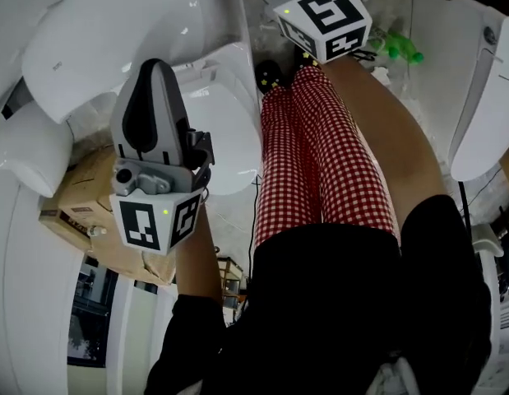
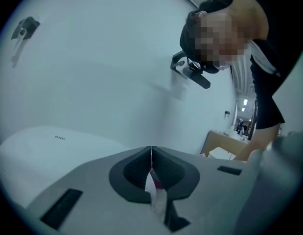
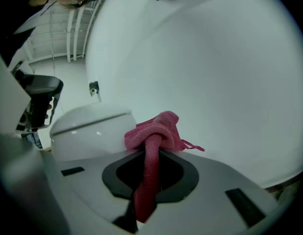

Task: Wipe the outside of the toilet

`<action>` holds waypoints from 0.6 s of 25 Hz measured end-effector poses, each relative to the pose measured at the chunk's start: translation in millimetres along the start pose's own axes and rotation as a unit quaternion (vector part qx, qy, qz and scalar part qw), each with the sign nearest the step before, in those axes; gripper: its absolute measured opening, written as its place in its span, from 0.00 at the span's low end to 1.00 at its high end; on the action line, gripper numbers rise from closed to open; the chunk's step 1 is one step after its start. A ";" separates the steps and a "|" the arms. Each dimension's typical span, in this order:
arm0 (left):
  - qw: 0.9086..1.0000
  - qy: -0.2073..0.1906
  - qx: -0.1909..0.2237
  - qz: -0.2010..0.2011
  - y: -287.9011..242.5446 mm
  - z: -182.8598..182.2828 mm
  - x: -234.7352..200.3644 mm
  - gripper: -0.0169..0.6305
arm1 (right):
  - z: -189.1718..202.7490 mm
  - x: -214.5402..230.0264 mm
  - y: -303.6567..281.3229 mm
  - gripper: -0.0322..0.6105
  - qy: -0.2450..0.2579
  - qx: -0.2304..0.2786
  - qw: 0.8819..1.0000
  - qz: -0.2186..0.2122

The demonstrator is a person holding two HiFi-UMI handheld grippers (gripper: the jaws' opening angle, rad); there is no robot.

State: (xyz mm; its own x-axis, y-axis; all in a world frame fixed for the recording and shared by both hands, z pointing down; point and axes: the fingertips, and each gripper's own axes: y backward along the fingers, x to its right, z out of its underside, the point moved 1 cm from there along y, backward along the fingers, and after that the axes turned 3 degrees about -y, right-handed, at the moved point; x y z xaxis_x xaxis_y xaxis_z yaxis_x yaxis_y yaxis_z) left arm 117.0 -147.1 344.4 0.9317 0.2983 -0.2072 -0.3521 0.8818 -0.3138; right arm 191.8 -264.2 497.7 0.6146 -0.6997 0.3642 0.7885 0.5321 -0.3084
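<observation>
A white toilet (image 1: pixel 225 113) stands ahead of my knees, in the head view. My left gripper (image 1: pixel 155 64) points up at it from the left, apart from it. Its own view shows it (image 2: pixel 151 152) shut, a thin pale and pink sliver in the slot, with a white curved toilet surface (image 2: pixel 63 143) behind. Only the marker cube (image 1: pixel 324 19) of my right gripper shows at the top; its jaws are hidden there. In the right gripper view it (image 3: pixel 151 148) is shut on a pink cloth (image 3: pixel 153 131), bunched at the tips next to a broad white ceramic wall (image 3: pixel 215 82).
More white toilets surround me: one at the right (image 1: pixel 484 81), a lidded one (image 3: pixel 90 126) beyond the cloth. A cardboard box (image 1: pixel 81 196) lies at the left. A green object (image 1: pixel 398 48) sits at the top right. My legs in red-checked trousers (image 1: pixel 320 163) fill the middle.
</observation>
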 end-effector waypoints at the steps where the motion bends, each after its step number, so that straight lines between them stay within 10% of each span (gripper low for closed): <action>1: 1.000 -0.008 -0.001 0.007 -0.7 -4.4 2.8 0.04 | -10.5 -5.1 7.5 0.14 -0.003 0.010 1.000 -0.001; 15: 0.993 -0.067 0.029 0.090 13.6 -93.6 47.2 0.04 | -152.1 -84.7 133.2 0.14 0.010 0.079 0.996 -0.034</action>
State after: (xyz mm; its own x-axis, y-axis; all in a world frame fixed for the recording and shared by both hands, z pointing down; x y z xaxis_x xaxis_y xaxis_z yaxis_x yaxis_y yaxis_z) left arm 147.8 -155.2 243.6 0.8594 0.4949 -0.1282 -0.5112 0.8285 -0.2284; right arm 241.4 -206.6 292.1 0.5599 -0.7459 0.3607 0.8232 0.5502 -0.1400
